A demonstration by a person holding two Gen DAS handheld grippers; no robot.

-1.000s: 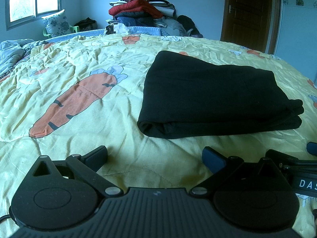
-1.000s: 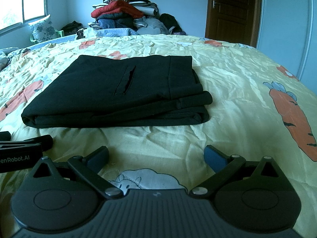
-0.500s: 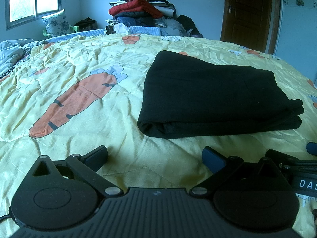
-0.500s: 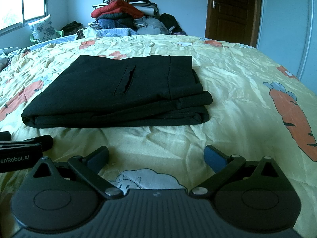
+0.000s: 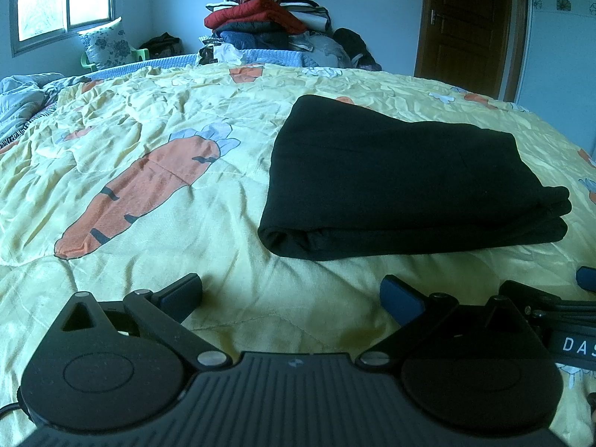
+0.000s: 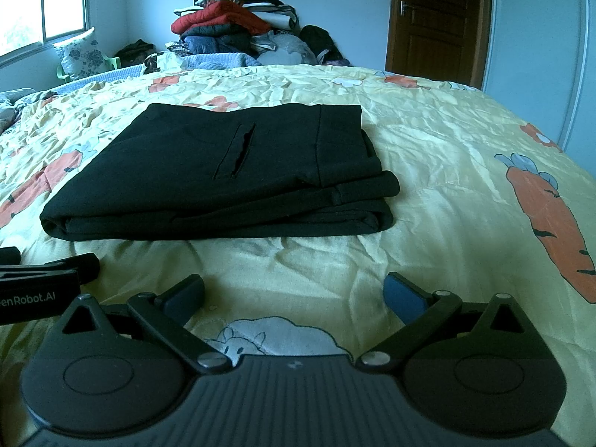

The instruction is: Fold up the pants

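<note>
Black pants [image 5: 402, 182] lie folded into a flat rectangle on the yellow carrot-print bedspread [image 5: 149, 119]. In the right wrist view the pants [image 6: 223, 171] show a pocket slit on top and stacked layers at the right edge. My left gripper [image 5: 292, 294] is open and empty, resting low on the bed in front of the pants' left corner. My right gripper [image 6: 294, 294] is open and empty, in front of the pants' near edge. Neither touches the pants. The two grippers sit side by side.
A pile of clothes and quilts [image 5: 268, 18] stands at the far end of the bed. A brown door [image 5: 469, 26] is at the back right, a window [image 5: 63, 0] and a floral pillow [image 5: 106, 43] at the back left. A crumpled grey blanket [image 5: 22, 93] lies far left.
</note>
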